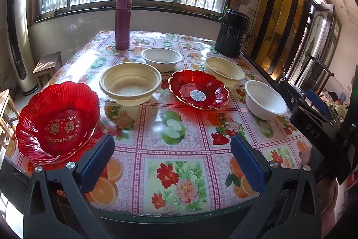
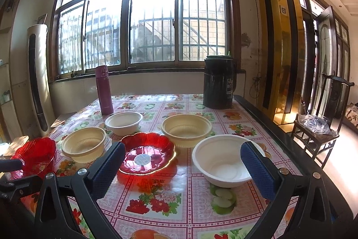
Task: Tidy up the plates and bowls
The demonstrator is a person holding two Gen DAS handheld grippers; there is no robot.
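A table [image 1: 190, 145] with a flowery cloth holds plates and bowls. On the far left edge sits a red plate with gold words [image 1: 57, 120]. The left gripper [image 1: 172, 149] is wide open and holds nothing; this plate is just beside its left finger. Next comes a cream bowl [image 1: 131, 84], and behind it a small white bowl [image 1: 161, 58]. A purple bottle [image 1: 122, 22] stands far back by the window.

In the middle lies a red plate with a sticker [image 2: 146, 153]. Behind it to the right is another cream bowl [image 2: 186, 129]. The right gripper [image 2: 182, 162] is wide open too, with nothing in it. The sticker plate sits just past its left finger, and a big white bowl [image 2: 220, 160] sits near its right finger. A black jug [image 2: 219, 82] stands at the far right.
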